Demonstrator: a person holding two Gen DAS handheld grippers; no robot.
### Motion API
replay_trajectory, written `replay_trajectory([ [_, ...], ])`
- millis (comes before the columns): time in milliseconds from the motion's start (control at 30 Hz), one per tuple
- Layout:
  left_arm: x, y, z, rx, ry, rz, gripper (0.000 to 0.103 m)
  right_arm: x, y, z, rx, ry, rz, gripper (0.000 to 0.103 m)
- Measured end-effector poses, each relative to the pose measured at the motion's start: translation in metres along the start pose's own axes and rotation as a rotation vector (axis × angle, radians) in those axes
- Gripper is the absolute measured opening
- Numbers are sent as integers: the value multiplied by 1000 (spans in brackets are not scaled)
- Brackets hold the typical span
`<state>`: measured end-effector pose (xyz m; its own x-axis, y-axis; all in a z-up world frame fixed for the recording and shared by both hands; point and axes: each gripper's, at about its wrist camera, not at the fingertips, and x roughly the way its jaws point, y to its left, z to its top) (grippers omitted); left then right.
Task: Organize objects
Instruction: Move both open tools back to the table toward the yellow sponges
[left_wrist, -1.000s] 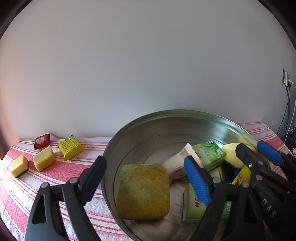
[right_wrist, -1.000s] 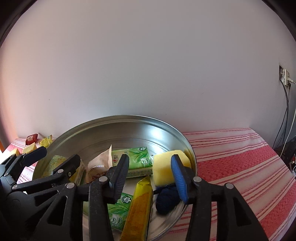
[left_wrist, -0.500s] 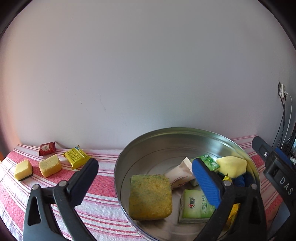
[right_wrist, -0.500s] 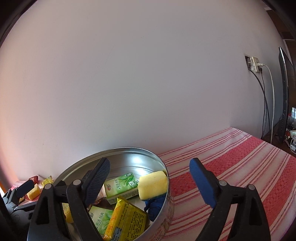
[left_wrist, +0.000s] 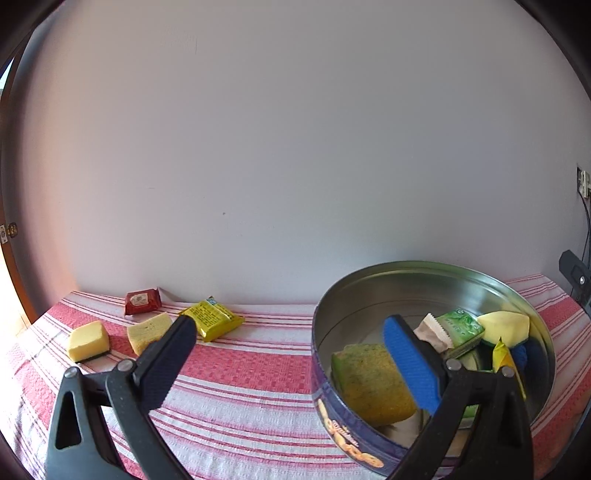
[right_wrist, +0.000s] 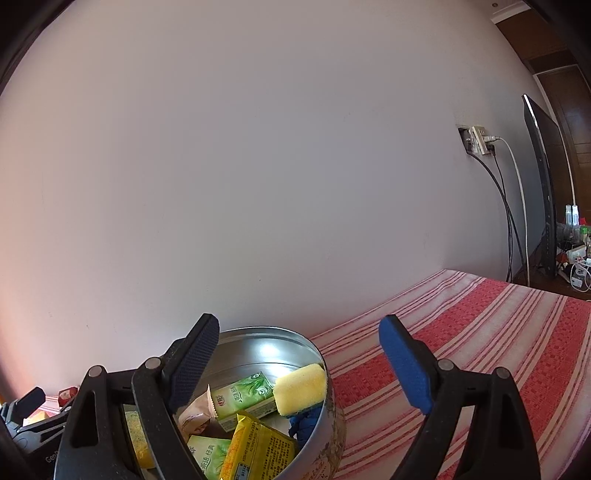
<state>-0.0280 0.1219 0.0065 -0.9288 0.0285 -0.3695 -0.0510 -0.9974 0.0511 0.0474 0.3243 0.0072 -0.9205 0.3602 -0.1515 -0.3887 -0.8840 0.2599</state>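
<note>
A round metal tin (left_wrist: 413, 269) stands on the red-striped cloth and holds a large yellow-green sponge (left_wrist: 369, 384), green packets (left_wrist: 460, 326), a yellow sponge (left_wrist: 506, 325) and a yellow packet (right_wrist: 258, 446). My left gripper (left_wrist: 291, 365) is open and empty above the cloth just left of the tin. On the cloth at the far left lie two yellow sponges (left_wrist: 88, 339) (left_wrist: 147, 330), a red packet (left_wrist: 142, 301) and a yellow packet (left_wrist: 212, 319). My right gripper (right_wrist: 299, 365) is open and empty above the tin's right rim (right_wrist: 325, 369).
The white wall stands close behind the table. A wall socket with hanging cables (right_wrist: 480, 142) and a dark screen (right_wrist: 543, 177) are at the right. The striped cloth (right_wrist: 480, 325) stretches to the right of the tin.
Both grippers have drawn back and up from inside the tin. The left view has swung left toward the loose items; the right view has swung right. The right jaws have opened wider.
</note>
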Motion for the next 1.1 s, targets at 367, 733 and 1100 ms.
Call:
replay_trajectory([
  [367, -4, 42, -14, -20, 13, 71, 102, -26, 18, -4, -54, -49, -20, 90],
  [733, -12, 73, -19, -47, -3, 81, 102, -37, 38, -10, -52, -58, -82, 90],
  [1100, -1, 119, -17, -12, -15, 148, 102, -39, 98, -30, -64, 14, 5, 90],
])
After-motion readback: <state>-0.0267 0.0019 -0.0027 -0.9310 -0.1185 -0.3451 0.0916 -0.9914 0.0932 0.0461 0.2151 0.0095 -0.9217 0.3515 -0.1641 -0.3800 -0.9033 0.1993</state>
